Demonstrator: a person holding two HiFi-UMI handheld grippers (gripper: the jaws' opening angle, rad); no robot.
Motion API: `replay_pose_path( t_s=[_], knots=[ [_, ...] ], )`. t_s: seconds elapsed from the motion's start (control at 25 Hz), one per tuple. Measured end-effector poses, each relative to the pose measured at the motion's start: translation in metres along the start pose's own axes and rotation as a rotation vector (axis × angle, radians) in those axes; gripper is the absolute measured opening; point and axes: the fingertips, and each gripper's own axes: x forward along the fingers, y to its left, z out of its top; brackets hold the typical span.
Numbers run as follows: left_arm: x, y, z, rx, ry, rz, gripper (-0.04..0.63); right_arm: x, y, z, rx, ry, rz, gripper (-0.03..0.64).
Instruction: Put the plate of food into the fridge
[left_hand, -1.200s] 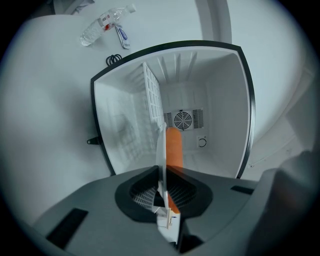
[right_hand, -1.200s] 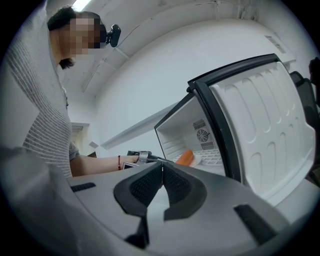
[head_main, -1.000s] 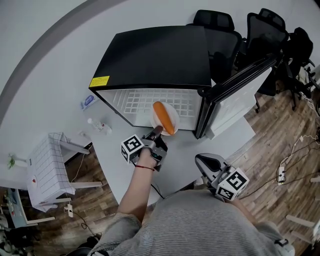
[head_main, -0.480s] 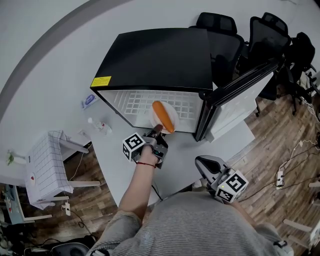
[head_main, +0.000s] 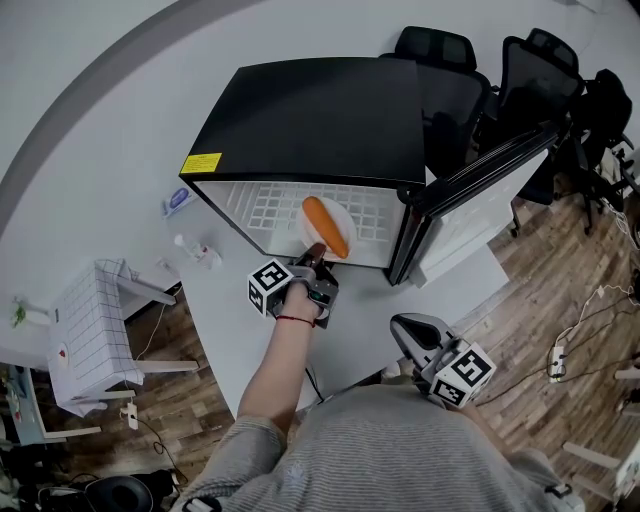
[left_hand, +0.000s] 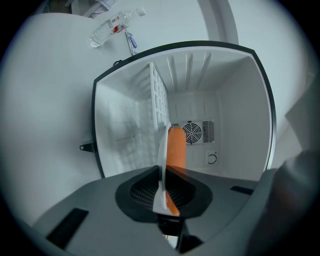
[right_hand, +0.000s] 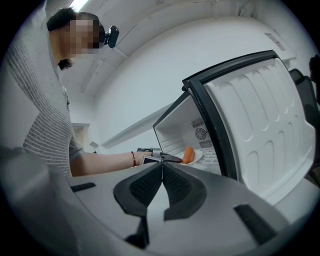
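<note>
Open black fridge; a white plate bearing one orange sausage-shaped food is at its wire shelf, rim clamped by the left gripper. The right gripper is closed on nothing. Held only at its edge, the plate could tip and roll the food off.

left hand-held gripper clamped, on an outstretched arm; right hand-held gripper closed beside the torso.

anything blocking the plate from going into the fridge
Nothing visible does. The fridge has its door swung wide to the right. The plate, clamped by its rim in the left gripper, sits at the opening over the wire shelf. The shelf beyond it looks bare right to the back wall.
</note>
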Motion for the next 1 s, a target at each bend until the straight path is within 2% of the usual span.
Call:
replay_pose_path(
  t_s=[0.6, 0.8, 1.0],
  knots=[
    [0.037, -0.005, -0.003, -0.054, -0.04, 0.03, 0.041, -0.006, -0.012, -0.003, 0.017, 0.006, -0.021, 0.014],
    [0.038, -0.005, -0.004, -0.043, -0.035, 0.035, 0.041, -0.006, -0.017, -0.002, 0.022, 0.004, -0.023, 0.014],
    [0.038, -0.013, -0.004, 0.009, -0.025, 0.001, 0.046, -0.003, -0.013, -0.002, 0.022, 0.007, -0.008, 0.014]
  ],
)
